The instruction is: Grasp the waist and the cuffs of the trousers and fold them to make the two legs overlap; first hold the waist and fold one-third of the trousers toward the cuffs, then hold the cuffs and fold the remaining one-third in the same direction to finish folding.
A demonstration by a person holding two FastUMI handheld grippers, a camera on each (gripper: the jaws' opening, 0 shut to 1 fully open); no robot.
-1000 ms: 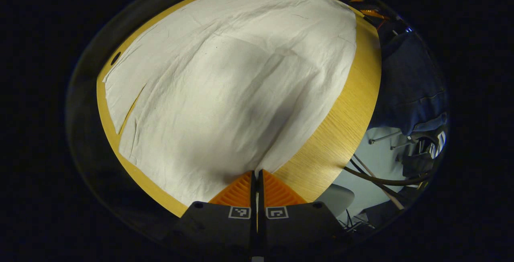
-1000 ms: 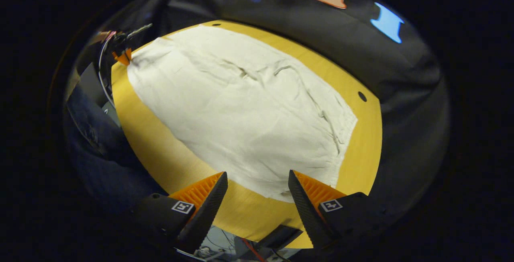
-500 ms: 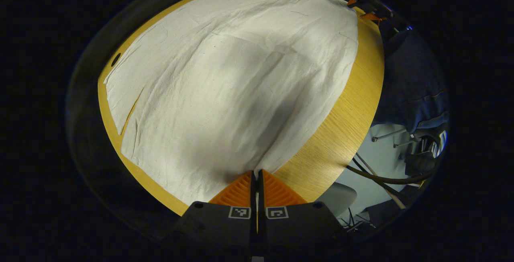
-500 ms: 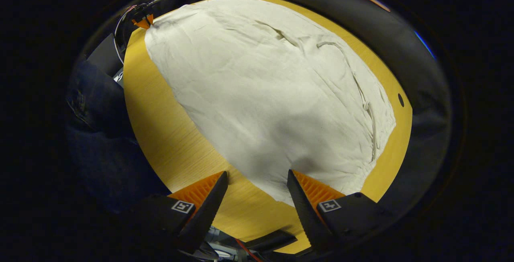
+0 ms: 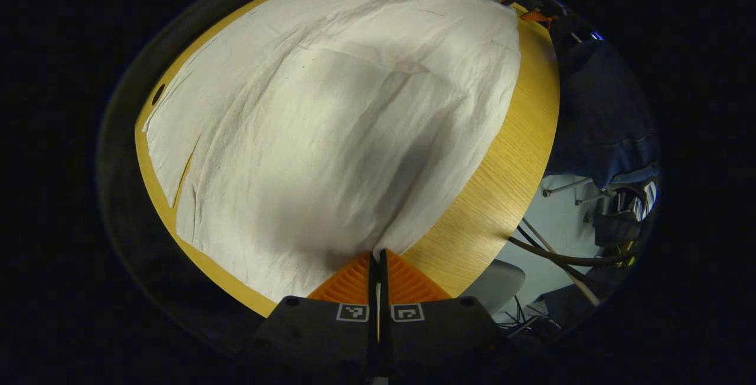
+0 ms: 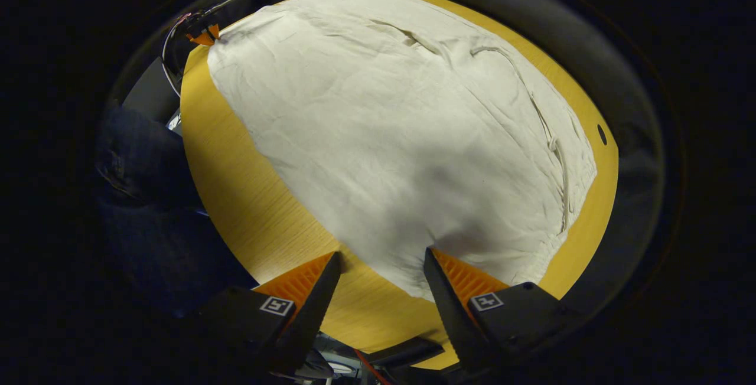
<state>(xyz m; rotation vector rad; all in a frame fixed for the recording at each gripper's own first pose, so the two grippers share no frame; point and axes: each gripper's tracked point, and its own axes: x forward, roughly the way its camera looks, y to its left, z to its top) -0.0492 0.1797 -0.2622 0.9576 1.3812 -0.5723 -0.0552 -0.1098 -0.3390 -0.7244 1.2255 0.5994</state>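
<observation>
- In the left gripper view the left tool (image 5: 378, 255) sits at the bottom centre of the frame, its fingers pressed together on the near corner of the trousers (image 5: 331, 125), which I take to be the cuff end
- In the right gripper view the right tool (image 6: 381, 267) is spread at the bottom of the frame, one finger over bare counter (image 6: 236, 160), the other at the cloth's edge, the corner of the trousers (image 6: 401, 131) lying between them and not yet pinched
- The trousers lie flat across most of the round counter (image 5: 508, 155), filling the middle and upper part of both frames
- The waist, with its drawstring, runs down the right of the right gripper view
- To do this step well, I would slide the right tool forward so both layers of the corner sit deep between the fingers before closing, then lift both ends evenly so the legs overlap without a skew
- A person's dark sleeve (image 6: 142, 160) shows at the left of the right gripper view
</observation>
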